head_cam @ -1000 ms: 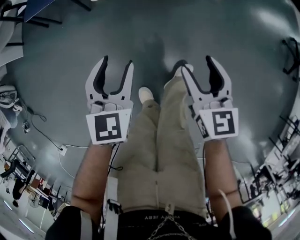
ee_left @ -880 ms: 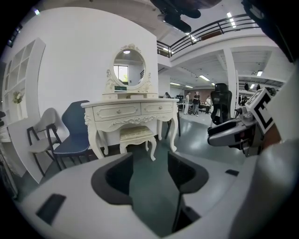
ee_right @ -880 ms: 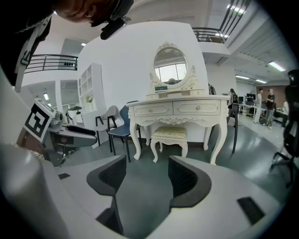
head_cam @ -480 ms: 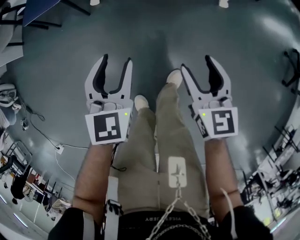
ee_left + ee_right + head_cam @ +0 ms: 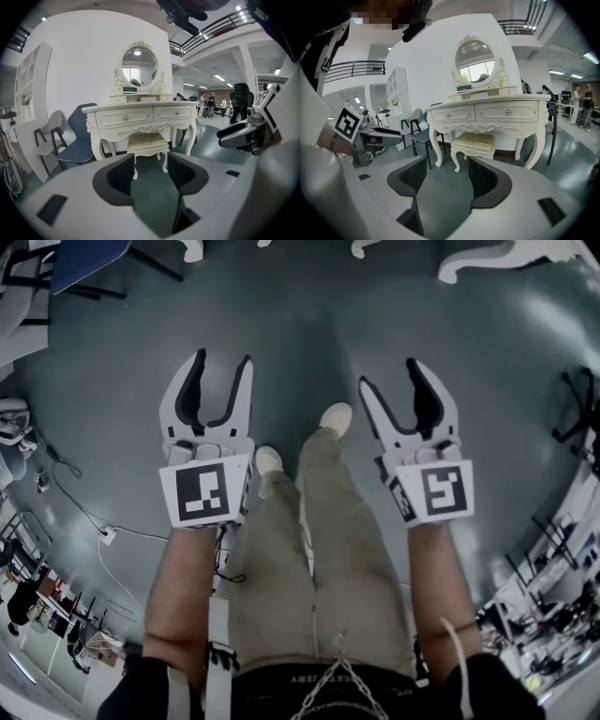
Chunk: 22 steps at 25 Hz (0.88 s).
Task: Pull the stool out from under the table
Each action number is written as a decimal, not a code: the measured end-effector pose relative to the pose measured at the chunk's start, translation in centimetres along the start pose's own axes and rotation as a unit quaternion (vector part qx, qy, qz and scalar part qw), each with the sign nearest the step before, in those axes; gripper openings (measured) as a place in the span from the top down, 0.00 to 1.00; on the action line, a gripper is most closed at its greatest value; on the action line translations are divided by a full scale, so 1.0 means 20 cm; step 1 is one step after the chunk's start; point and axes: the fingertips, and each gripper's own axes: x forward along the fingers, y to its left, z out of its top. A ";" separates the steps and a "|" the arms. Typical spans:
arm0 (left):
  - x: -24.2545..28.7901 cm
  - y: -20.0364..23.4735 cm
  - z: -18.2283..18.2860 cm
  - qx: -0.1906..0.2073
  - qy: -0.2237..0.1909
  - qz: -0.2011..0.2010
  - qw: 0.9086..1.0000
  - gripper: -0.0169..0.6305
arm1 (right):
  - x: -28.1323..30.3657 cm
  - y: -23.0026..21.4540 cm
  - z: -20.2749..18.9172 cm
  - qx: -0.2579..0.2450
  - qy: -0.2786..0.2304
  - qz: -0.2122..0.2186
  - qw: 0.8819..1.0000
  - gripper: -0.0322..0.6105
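The left gripper (image 5: 221, 367), centre left in the head view, has its jaws wide apart with nothing between them, though they have just been closing a little. The right gripper (image 5: 388, 376), centre right, is likewise spread and empty. Both hang over the grey floor (image 5: 309, 329), touching nothing. The stool (image 5: 147, 142) sits tucked under the white table (image 5: 123, 117), mid-frame in both gripper views, well apart from the jaws.
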 end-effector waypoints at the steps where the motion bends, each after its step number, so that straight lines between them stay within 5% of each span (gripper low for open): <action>1: 0.01 0.01 0.01 0.002 0.002 0.006 1.000 0.63 | 0.01 -0.02 0.01 0.003 -0.001 0.002 1.000 0.52; 9: 0.06 0.04 0.01 0.007 0.009 0.045 0.999 0.64 | 0.08 -0.12 0.02 -0.009 0.008 0.034 0.999 0.52; 14: 0.13 0.00 0.03 -0.016 -0.001 0.044 0.999 0.64 | 0.15 -0.17 0.02 -0.001 0.015 0.043 0.999 0.52; 22: 0.27 0.07 0.07 0.004 0.010 0.024 1.000 0.64 | 0.27 -0.20 0.10 0.006 0.016 0.039 0.999 0.52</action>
